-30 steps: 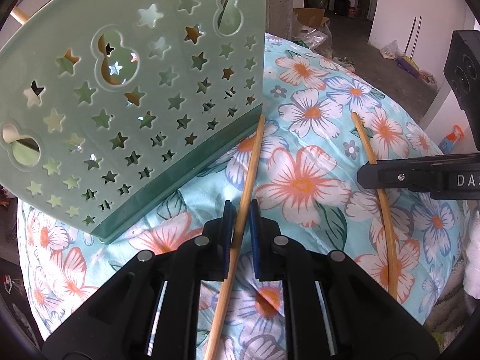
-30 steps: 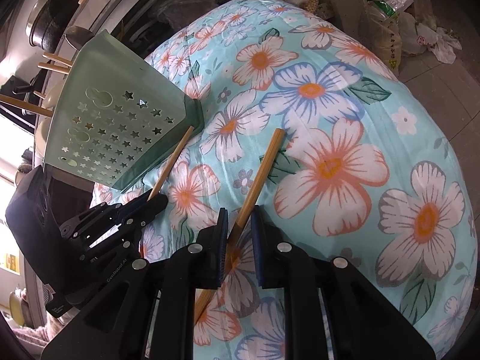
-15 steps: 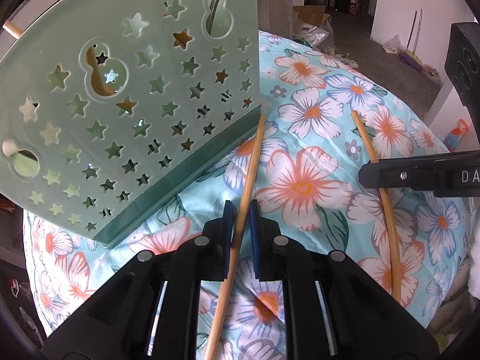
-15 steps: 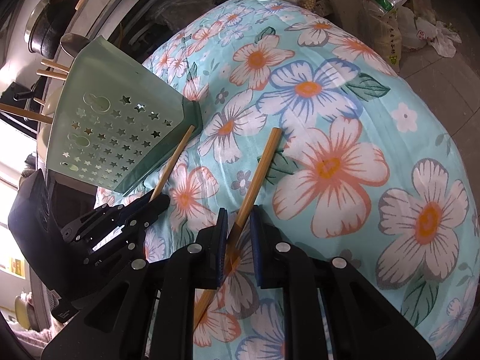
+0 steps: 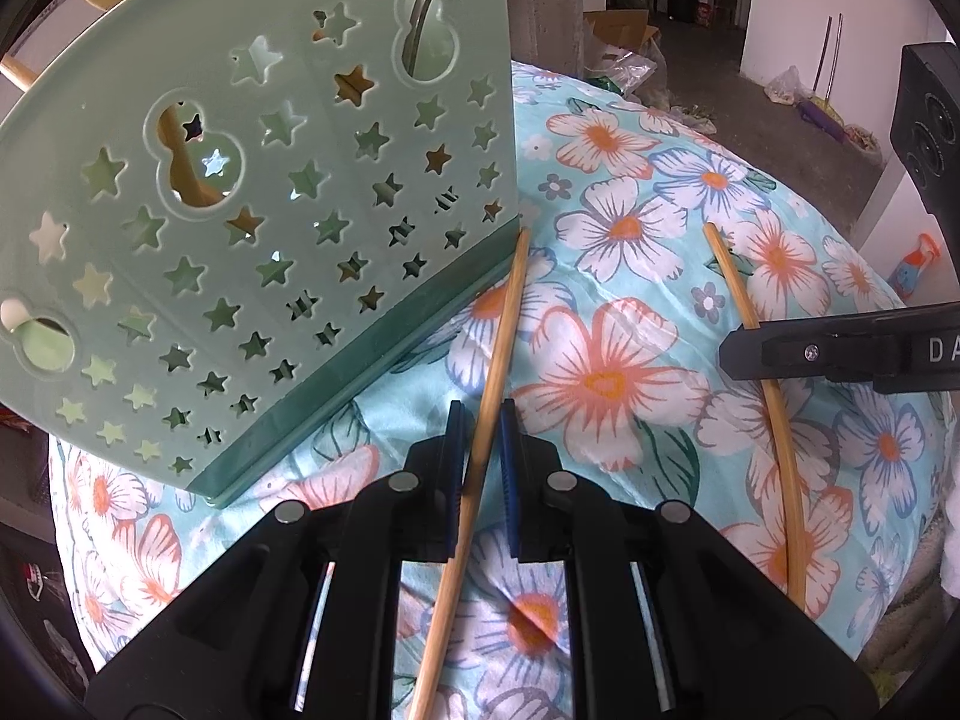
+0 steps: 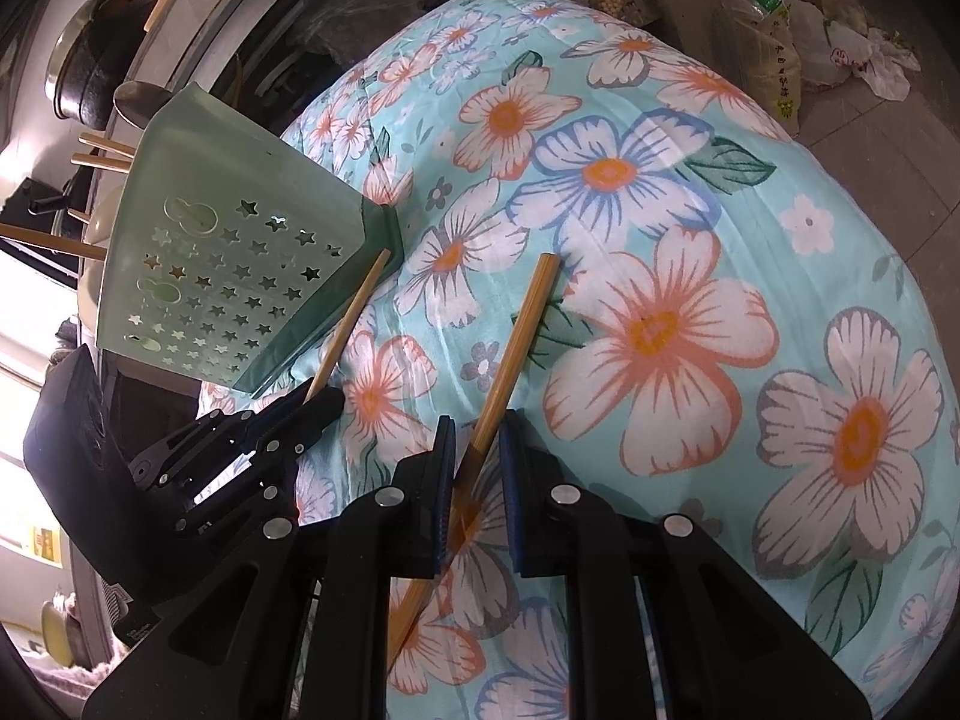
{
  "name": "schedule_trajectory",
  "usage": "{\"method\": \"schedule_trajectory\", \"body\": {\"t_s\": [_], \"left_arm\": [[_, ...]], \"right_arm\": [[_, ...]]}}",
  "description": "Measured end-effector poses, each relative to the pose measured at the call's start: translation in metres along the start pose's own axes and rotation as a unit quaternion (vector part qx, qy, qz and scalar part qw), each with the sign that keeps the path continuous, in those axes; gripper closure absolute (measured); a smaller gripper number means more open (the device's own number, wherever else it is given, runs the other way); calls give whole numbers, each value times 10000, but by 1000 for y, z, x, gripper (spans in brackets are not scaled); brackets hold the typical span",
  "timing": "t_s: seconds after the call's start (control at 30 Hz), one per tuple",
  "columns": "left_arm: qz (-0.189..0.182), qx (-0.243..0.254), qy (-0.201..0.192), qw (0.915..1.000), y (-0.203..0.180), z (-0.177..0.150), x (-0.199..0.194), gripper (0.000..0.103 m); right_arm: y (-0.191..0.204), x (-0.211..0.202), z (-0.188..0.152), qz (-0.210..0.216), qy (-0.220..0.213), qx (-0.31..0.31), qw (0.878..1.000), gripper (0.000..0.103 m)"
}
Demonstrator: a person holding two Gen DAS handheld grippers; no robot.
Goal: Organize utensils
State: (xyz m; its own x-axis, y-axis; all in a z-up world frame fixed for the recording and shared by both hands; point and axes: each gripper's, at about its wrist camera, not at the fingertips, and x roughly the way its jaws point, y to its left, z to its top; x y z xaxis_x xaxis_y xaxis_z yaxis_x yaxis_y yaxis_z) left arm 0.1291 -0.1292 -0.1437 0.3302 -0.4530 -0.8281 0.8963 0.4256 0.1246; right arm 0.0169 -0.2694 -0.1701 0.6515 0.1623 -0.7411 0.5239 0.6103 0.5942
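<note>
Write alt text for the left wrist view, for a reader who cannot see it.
The left gripper is closed on a wooden chopstick lying on a floral tablecloth, its tip beside a pale green star-perforated utensil holder. At right, the right gripper grips a second chopstick.

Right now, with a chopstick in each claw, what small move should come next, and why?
Probably lift the left claw and its chopstick toward the green holder's top: the tip lies by the holder's base, and other sticks already stand inside.
</note>
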Motion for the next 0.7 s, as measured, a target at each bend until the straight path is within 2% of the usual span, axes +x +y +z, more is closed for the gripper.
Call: {"method": "schedule_trajectory", "body": {"t_s": [0.4, 0.53, 0.7], "left_arm": [[-103, 87, -160, 9998, 4, 24, 11, 93], [-235, 5, -235, 9994, 6, 26, -1, 95], [-555, -181, -506, 9970, 9, 28, -32, 97]], "right_arm": [[1, -2, -1, 58, -79, 45, 9999, 89], [7, -10, -2, 168, -194, -47, 9997, 91], [24, -34, -2, 176, -548, -435, 9974, 93]]}}
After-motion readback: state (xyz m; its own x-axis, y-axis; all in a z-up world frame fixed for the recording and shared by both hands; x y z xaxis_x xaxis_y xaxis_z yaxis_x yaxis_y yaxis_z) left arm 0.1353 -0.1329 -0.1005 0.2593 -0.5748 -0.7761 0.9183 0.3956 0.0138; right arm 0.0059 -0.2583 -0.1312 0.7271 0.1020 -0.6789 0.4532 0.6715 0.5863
